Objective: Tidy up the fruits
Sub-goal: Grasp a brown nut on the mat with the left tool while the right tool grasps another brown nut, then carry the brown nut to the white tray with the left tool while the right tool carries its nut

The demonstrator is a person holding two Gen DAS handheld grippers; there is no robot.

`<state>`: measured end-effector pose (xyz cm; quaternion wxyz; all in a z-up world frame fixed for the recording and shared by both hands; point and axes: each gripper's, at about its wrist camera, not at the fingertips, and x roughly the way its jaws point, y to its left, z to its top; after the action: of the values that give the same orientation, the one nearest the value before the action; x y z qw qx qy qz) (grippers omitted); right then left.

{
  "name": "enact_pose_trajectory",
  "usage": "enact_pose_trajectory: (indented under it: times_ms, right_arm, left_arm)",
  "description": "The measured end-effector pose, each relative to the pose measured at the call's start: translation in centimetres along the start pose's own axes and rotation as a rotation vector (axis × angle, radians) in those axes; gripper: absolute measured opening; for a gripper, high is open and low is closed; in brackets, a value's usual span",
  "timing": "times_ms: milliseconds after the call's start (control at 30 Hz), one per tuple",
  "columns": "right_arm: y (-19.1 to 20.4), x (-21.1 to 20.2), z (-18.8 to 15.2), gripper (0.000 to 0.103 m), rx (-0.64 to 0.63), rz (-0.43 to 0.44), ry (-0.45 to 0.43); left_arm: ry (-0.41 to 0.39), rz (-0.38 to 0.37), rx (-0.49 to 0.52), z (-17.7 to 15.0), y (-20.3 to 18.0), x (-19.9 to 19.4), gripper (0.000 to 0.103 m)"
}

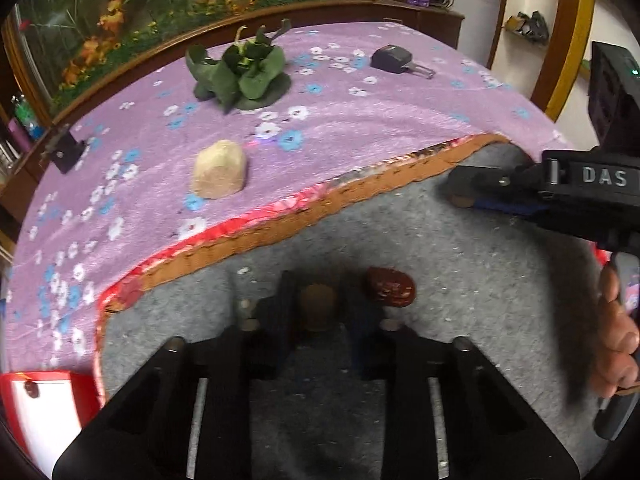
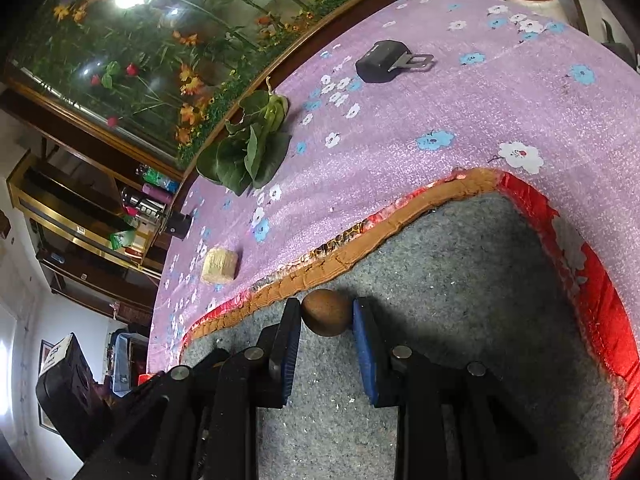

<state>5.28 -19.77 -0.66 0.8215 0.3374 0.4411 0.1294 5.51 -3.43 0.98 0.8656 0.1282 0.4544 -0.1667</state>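
Note:
In the left wrist view my left gripper (image 1: 319,300) points down at the grey felt mat (image 1: 480,300), shut on a small round brown fruit (image 1: 318,305) that is blurred and in shadow. Just right of it a dark red date (image 1: 390,286) lies on the felt. My right gripper (image 1: 460,186) reaches in from the right near the mat's far edge, a bit of brown showing under its tip. The right wrist view shows the right gripper (image 2: 326,314) shut on another round brown fruit (image 2: 326,312), its blue pads (image 2: 362,332) pressing both sides.
The felt mat's orange and red border (image 1: 280,232) meets a purple floral cloth (image 1: 360,128). On the cloth lie a leafy green vegetable (image 1: 240,72), a beige block (image 1: 219,170), a black buckle (image 1: 394,59) and a small black box (image 1: 66,152). A red and white box (image 1: 36,400) sits lower left. A person's fingers (image 1: 616,340) hold the right gripper.

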Motion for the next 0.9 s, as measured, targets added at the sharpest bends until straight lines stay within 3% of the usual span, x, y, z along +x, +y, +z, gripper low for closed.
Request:
enact_pose_trajectory:
  times_ms: [267,533,633,900]
  right_arm:
    - [0.4,-0.1,0.0,0.026,-0.033,-0.005,-0.003]
    - [3.5,-1.3,-0.9,0.026,-0.169,0.101,-0.066]
    - [5.2,-2.5,-1.8,0.026,-0.264,0.142,-0.127]
    - [7.4,-3.4,-3.5,0.026,-0.391,0.166,-0.210]
  left_arm:
    - [-0.065,0.045,-0.054,-1.4,-0.3,-2.4,0.021]
    - [-0.205,0.244,-0.143,-3.9,0.1,-9.2,0.021]
    - [-0.264,0.309,-0.170,-5.3,0.4,-12.0,0.021]
    - [-0.345,0.376,-0.230,-8.5,2.0,-16.9,0.021]
